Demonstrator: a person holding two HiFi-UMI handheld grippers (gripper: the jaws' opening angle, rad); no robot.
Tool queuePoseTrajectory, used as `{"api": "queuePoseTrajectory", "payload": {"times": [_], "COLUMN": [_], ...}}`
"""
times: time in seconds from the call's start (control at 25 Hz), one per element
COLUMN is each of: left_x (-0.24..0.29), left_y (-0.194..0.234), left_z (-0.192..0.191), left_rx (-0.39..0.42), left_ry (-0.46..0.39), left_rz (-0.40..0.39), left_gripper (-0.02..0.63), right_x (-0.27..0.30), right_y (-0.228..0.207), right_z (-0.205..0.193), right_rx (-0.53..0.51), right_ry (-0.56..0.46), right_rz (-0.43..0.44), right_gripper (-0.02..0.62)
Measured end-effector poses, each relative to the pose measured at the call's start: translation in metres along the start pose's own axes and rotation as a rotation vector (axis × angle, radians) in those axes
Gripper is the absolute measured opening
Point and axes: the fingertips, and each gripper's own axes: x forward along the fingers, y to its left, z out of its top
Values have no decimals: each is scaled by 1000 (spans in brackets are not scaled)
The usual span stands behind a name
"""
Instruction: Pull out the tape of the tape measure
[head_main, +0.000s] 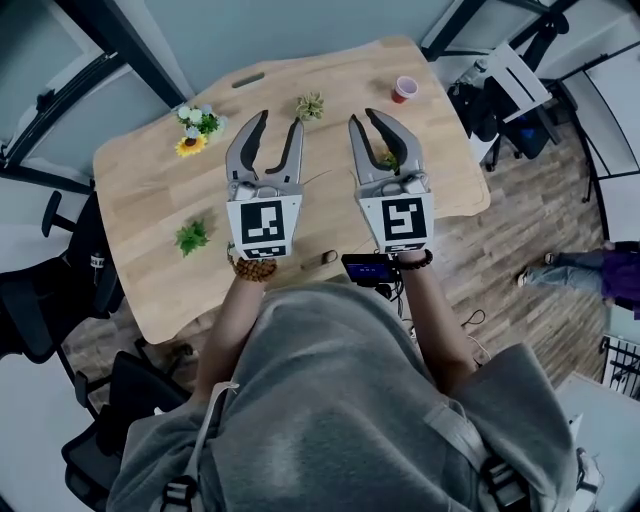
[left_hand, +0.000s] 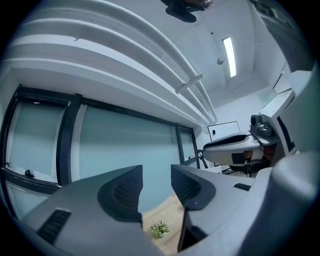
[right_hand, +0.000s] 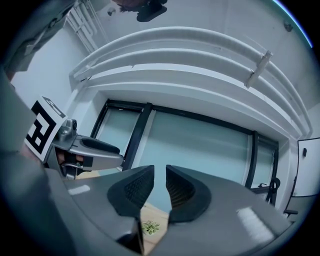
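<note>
Nearest the person, behind the 2 grippers, a black device (head_main: 370, 268) hangs just under the right wrist. A small dark item (head_main: 330, 257) lies on the wooden table (head_main: 150, 200) between the 2 wrists, near the table's near edge. It may be the tape measure, but it is too small here to be sure, so neither its long axis nor its heading can be read.

Both grippers are held level and side by side above the table, pointing away from the person. The left gripper (head_main: 280, 120) (left_hand: 156, 172) has its jaws well apart and nothing between them. The right gripper (head_main: 364, 116) (right_hand: 160, 170) shows a narrower gap, also empty, with its pads not touching. The right gripper view shows the left gripper's body and marker cube (right_hand: 42, 127) off to its left.

Under the right gripper's jaws sits a bit of greenery (head_main: 385, 158). Left of the left gripper lies a leafy green sprig (head_main: 191, 237). Farther out on that side is a bunch of flowers with 1 sunflower (head_main: 197, 128). Just beyond the left gripper's tips stands a small succulent (head_main: 310, 105) (left_hand: 160, 229). Beyond the right gripper, towards the far edge, a red cup (head_main: 404, 89) stands upright, mouth up.
</note>
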Motion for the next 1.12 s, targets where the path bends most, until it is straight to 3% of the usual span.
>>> {"api": "queuePoseTrajectory", "payload": {"times": [0.36, 1.12], "left_x": [-11, -17], "left_y": [-6, -13], "left_z": [-19, -62], "left_rx": [13, 3], "left_ry": [15, 84], "left_rz": [27, 39], "left_gripper": [40, 21], "right_x": [-8, -24], "right_y": [13, 35], "right_z": [-20, -47], "right_rx": [43, 134], "right_ry": [32, 67], "right_rz": [0, 3], "right_gripper": [58, 37]}}
